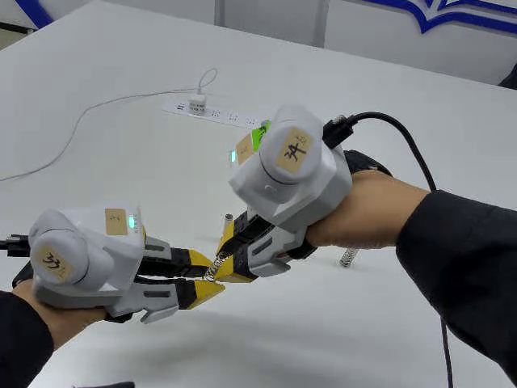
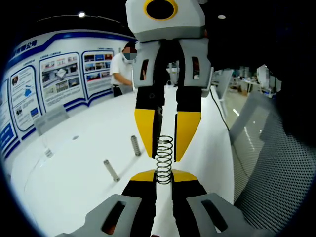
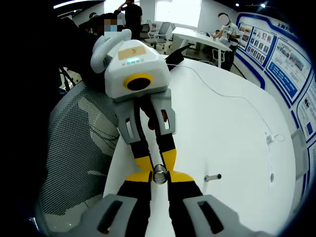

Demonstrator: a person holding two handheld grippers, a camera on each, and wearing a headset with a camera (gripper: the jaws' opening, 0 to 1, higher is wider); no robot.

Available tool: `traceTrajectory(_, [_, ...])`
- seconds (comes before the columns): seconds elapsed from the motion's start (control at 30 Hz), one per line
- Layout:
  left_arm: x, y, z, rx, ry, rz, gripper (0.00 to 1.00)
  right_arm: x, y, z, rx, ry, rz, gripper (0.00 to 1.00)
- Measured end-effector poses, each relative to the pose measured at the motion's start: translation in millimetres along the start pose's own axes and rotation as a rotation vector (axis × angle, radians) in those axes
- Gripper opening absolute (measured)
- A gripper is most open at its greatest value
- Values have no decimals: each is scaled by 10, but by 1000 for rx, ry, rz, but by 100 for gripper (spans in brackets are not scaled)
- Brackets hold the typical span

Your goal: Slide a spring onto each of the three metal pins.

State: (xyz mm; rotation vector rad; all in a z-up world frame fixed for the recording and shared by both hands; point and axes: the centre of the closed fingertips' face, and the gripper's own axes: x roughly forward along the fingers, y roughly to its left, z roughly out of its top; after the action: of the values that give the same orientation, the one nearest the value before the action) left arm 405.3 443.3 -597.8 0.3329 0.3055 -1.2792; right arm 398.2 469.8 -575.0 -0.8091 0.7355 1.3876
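The left tool (image 1: 203,283) and right tool (image 1: 227,260) are meeting tip to tip, a spring (image 1: 215,265) filling the gap. A pin (image 2: 135,145) and a second pin (image 2: 111,170) are standing just beside; open bench (image 1: 121,162) is lying all around.

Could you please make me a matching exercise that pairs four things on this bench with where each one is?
Things:
1. held spring
2. loose spring
3. power strip
4. bare metal pin

Places:
A. far across the table, with a white cable
B. gripped between the left tool and the right tool
C. lying on the table by the right wrist
D. on the table beyond the tools, no spring on it

Pairs: 1-B, 2-C, 3-A, 4-D
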Motion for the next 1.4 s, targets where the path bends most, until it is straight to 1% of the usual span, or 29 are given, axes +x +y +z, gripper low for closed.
traceTrajectory(0.17, [-4, 9, 4, 3, -5, 4, 10, -2, -9, 22, 3, -7, 0, 12])
traceTrajectory(0.37, [-6, 53, 3, 8, 0, 23, 12, 2, -39, 39, 2, -3, -5, 12])
traceTrajectory(0.53, [-28, 107, -26, -12, 7, 44, 19, -14, -65, 38, 5, -1, -9, 12])
traceTrajectory(0.67, [-56, 131, -50, -25, 12, 57, 22, -37, -107, 5, 8, 9, -18, 12])
traceTrajectory(0.7, [-63, 139, -56, -32, 14, 61, 25, -45, -121, -2, 9, 11, -21, 12])
traceTrajectory(0.77, [-81, 157, -67, -43, 17, 70, 27, -71, -161, -14, 15, 12, -27, 12])
traceTrajectory(0.83, [-105, 184, -78, -69, 17, 85, 32, -93, -213, -27, 22, 14, -38, 12])
traceTrajectory(0.9, [-121, 198, -84, -76, 18, 94, 36, -112, -262, -39, 27, 18, -47, 12])
traceTrajectory(1.03, [-142, 216, -89, -85, 16, 108, 39, -150, -366, -50, 36, 23, -64, 12])
traceTrajectory(1.27, [-144, 217, -100, -101, 13, 116, 45, -224, -625, -102, 50, 52, -105, 12])
traceTrajectory(1.4, [-135, 213, -106, -110, 13, 120, 48, -229, -784, -142, 57, 79, -124, 12])
